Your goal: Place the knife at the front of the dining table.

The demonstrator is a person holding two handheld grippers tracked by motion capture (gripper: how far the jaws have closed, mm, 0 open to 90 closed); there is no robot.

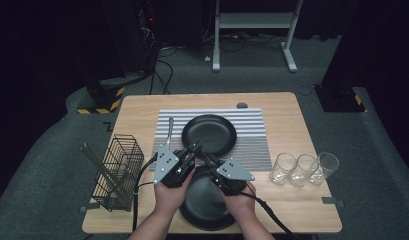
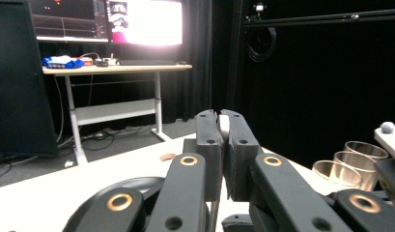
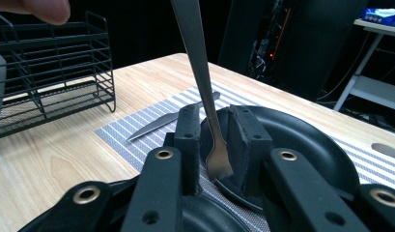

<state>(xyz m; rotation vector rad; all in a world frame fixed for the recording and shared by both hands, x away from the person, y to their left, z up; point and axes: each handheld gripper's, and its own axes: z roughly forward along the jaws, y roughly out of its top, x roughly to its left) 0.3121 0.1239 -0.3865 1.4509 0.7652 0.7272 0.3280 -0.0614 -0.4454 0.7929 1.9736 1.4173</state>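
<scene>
A metal fork hangs tines down over the striped placemat, at the near rim of the far black plate. My left gripper is shut on its handle; a pale sliver of it shows between the closed tips. My right gripper comes in from the right above the near black plate. Its jaws stand either side of the fork's head, with a narrow gap still showing on the left side. A table knife lies on the placemat to the left of the far plate.
A black wire basket stands at the table's left edge and holds a few long utensils. Three clear glasses stand in a row at the right. A small grey disc lies at the far edge.
</scene>
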